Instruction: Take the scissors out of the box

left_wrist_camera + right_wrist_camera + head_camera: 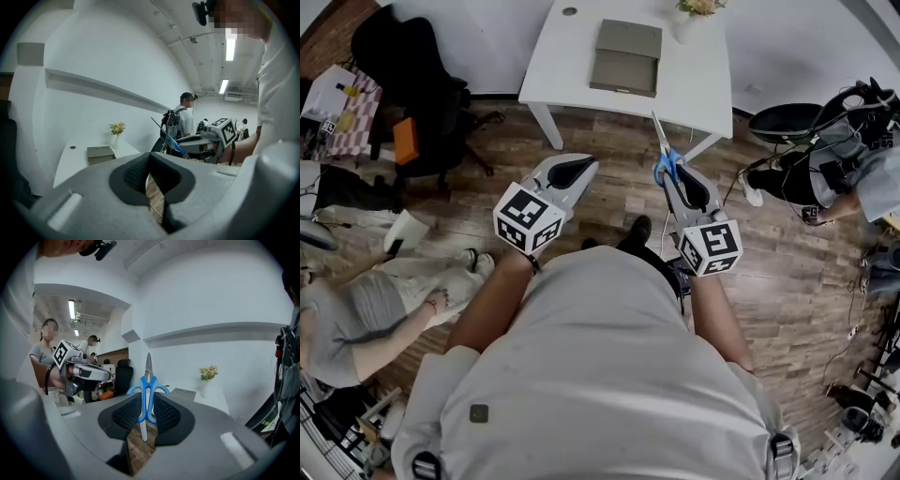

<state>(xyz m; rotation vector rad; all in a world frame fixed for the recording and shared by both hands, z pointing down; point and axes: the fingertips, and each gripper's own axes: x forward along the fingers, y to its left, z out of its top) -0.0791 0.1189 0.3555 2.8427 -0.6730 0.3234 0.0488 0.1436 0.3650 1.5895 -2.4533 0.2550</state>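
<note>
Gripping the scissors by their blue handles, the right gripper has its jaws clenched on them, one dark ribbed pad pressing each side where the two loops meet. In the right gripper view the closed blades stand straight up above the pads, and a short pale end hangs below them. In the head view the scissors sit right of centre, with the blades running up and slightly left toward the near edge of the white table at the top of the frame. They are out of the gray box, which lies flat on that table, well apart from them. A small vase of flowers stands on the table to the right of the box, at the frame's upper edge. The left gripper is held left of centre, level with the right one and apart from it. Its jaws are drawn together with nothing between them, and the pads meet at their tips in the left gripper view. Both grippers hang over the wooden floor in front of the table, each carrying its cube of square markers. A black office chair stands in the upper left of the head view. One person is at the left edge of the frame and another at the right edge.
</note>
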